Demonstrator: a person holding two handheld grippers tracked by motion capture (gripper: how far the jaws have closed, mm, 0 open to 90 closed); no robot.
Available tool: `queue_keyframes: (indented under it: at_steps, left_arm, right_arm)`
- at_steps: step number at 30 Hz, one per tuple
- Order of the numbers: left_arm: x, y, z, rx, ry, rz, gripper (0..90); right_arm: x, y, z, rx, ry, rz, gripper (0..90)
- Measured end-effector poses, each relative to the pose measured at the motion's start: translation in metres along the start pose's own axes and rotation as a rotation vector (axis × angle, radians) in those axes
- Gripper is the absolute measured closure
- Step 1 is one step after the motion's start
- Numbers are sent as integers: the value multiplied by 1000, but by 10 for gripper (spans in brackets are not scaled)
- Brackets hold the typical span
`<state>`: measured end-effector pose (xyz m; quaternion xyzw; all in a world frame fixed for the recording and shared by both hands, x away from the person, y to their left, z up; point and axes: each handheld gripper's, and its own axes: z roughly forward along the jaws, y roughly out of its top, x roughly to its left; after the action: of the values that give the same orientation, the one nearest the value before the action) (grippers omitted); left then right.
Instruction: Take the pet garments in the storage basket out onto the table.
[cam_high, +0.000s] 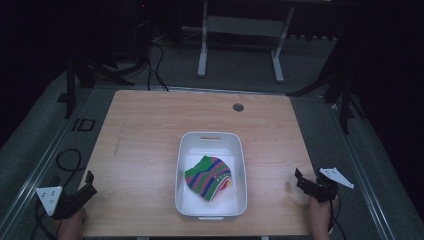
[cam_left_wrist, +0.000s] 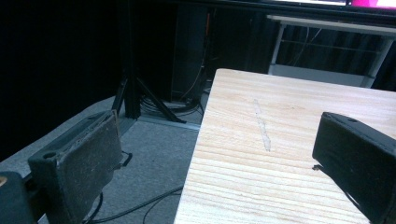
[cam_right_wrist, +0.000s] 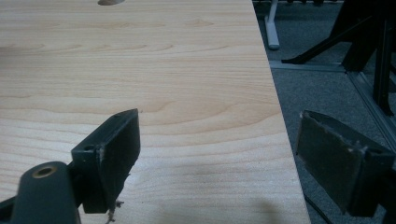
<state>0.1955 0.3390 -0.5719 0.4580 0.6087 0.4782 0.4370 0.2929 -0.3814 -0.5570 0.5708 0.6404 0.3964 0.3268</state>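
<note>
Both pairs of jaws stand apart, empty. High view: left gripper (cam_high: 89, 182) and right gripper (cam_high: 300, 176) flank the white bin (cam_high: 182, 165) holding the striped cloth (cam_high: 209, 176). Gripper views: jaws straddle the table (cam_left_wrist: 280, 116) edges; a careless reach could snag the bin's rim.

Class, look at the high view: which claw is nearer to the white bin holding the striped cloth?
The right claw is nearer, just off the white bin's right wall. The left claw sits farther away, at the table's left edge.
</note>
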Motion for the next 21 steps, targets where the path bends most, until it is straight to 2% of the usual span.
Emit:
queue_keyframes:
  at_steps: [4,8,11,14,16,21]
  left_arm:
    - [0,0,0,1,1,1,18]
    - [0,0,0,-1,3,1,18]
    - [0,0,0,-2,4,-2,18]
    - [0,0,0,-3,2,-5,18]
    - [0,0,0,-3,1,-6,18]
    - [0,0,0,-2,2,-1,18]
  right_arm:
    - [-1,1,1,2,4,2,138]
    - [-4,2,4,28,28,16,138]
    - [-6,2,4,48,23,-4,138]
    - [-12,2,4,75,70,13,138]
    - [-16,1,2,94,93,4,138]
    - [-29,-3,-5,146,203,-30,138]
